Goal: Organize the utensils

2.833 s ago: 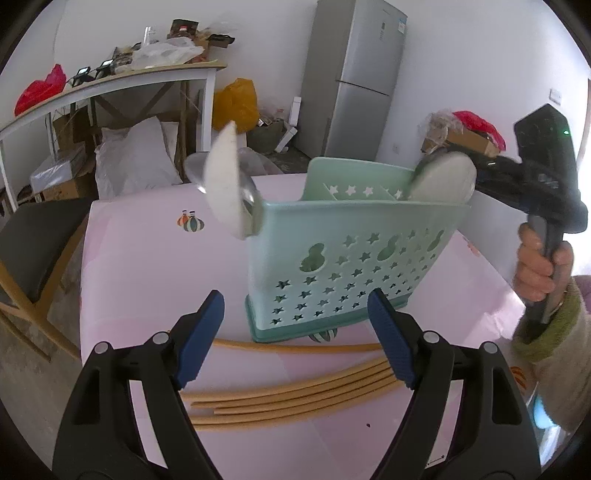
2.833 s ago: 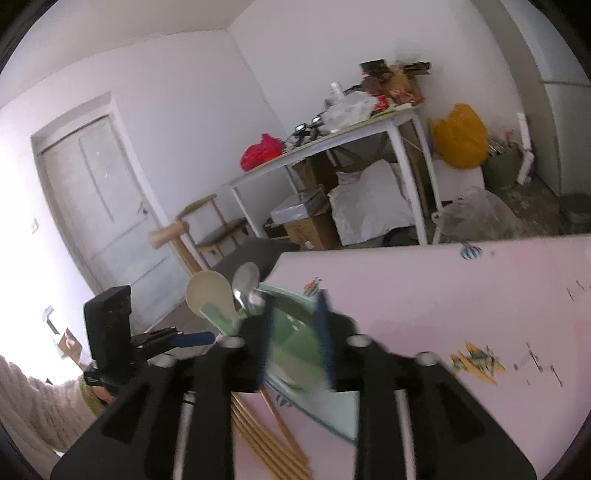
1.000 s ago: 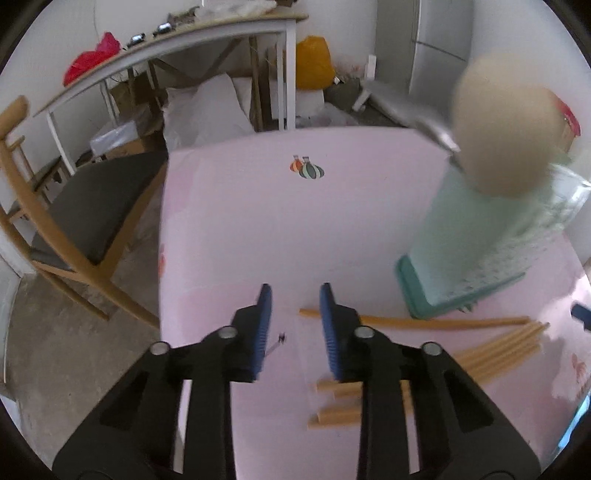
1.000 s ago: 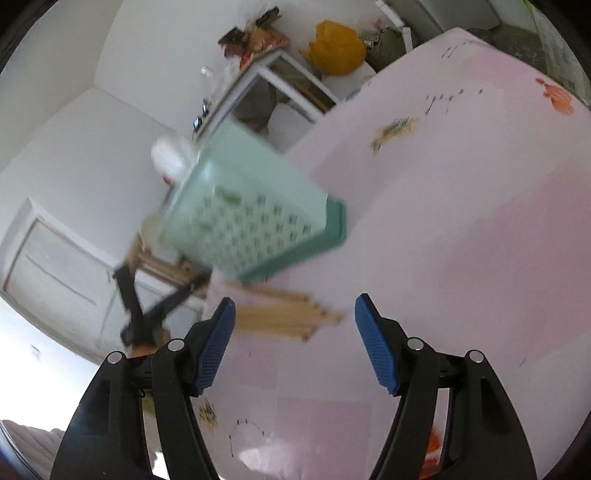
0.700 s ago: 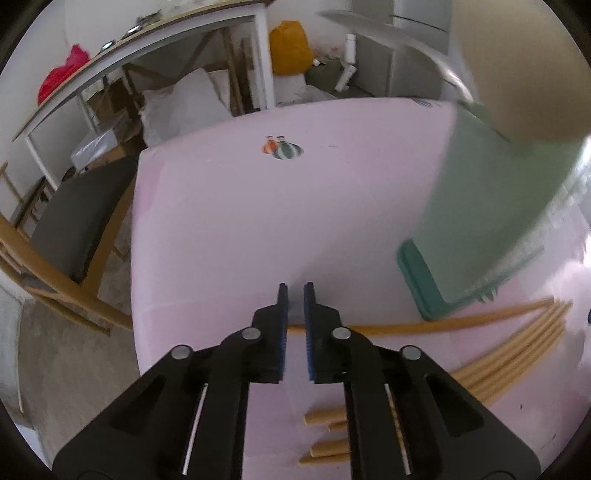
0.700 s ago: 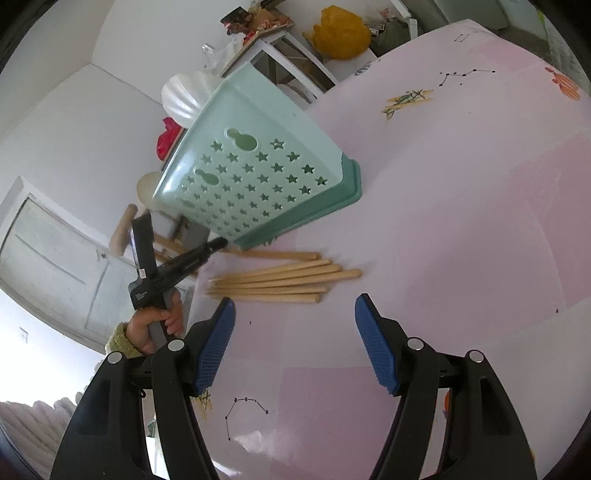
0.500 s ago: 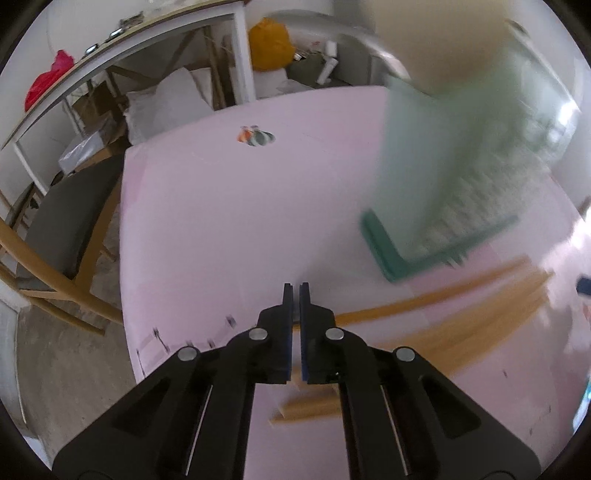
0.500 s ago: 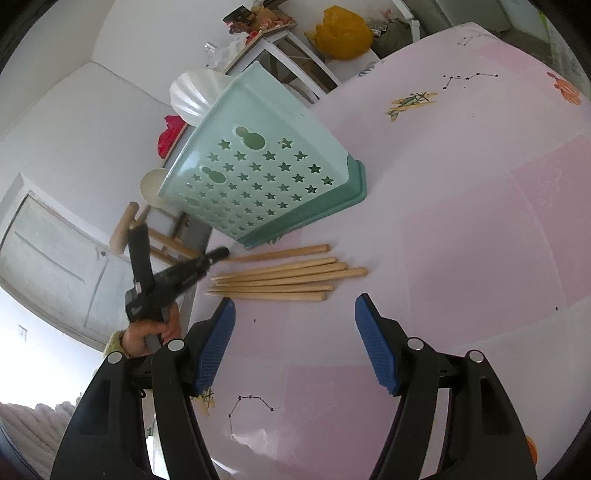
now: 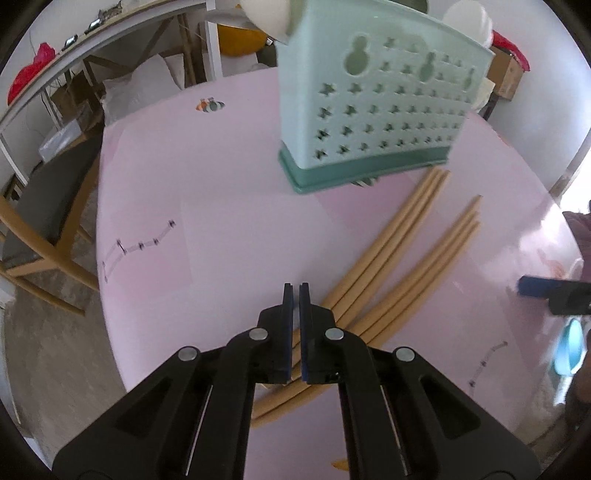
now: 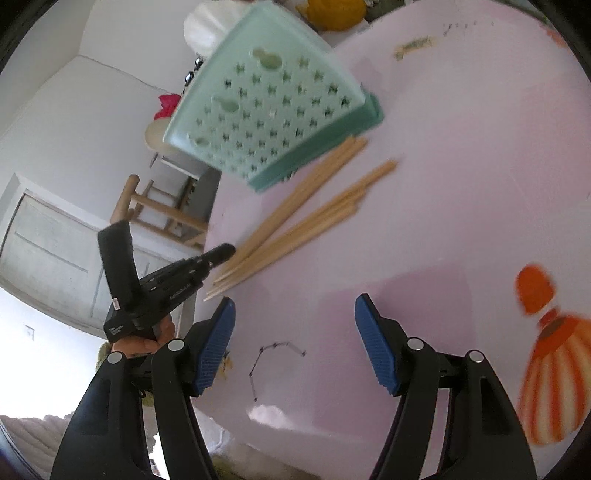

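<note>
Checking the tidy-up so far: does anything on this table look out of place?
Yes. The wooden chopsticks lie loose and fanned out on the pink table beside the green utensil holder, not standing in it like the spoons.

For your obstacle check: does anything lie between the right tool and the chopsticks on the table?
Nothing visible: only bare pink table lies between the open right tool and the chopsticks.
</note>
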Action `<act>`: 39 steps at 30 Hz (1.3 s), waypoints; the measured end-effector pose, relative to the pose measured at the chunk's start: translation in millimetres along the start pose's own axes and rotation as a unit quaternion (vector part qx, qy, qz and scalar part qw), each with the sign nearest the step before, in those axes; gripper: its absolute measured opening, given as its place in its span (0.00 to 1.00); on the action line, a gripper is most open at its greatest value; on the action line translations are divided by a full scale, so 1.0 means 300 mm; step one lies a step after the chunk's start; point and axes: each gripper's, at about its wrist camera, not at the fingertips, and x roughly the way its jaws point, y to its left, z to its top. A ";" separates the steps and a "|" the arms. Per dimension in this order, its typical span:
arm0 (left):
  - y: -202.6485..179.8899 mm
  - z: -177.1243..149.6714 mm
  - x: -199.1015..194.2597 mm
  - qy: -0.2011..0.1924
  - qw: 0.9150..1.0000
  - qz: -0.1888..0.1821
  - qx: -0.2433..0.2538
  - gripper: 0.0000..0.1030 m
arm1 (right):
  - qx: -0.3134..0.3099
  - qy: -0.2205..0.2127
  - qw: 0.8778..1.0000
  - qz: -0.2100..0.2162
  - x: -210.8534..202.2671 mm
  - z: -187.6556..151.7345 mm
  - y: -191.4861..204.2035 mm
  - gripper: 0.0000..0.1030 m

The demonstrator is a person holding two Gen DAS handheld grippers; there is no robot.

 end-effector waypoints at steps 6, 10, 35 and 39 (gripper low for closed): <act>-0.045 -0.059 -0.028 0.004 0.999 -0.033 -0.011 0.02 | 0.019 0.002 1.000 0.000 0.021 -0.020 0.024 0.64; -0.083 -0.101 -0.047 0.005 0.997 -0.067 -0.031 0.02 | 0.038 -0.006 0.999 -0.003 0.016 -0.023 0.016 0.64; -0.362 -0.242 -0.056 0.008 0.974 -0.202 -0.103 0.02 | 0.000 -0.004 0.995 -0.104 0.006 -0.005 -0.003 0.15; -0.393 -0.237 -0.058 0.010 0.976 -0.197 -0.091 0.02 | -0.007 0.004 0.994 -0.105 0.001 0.000 -0.008 0.14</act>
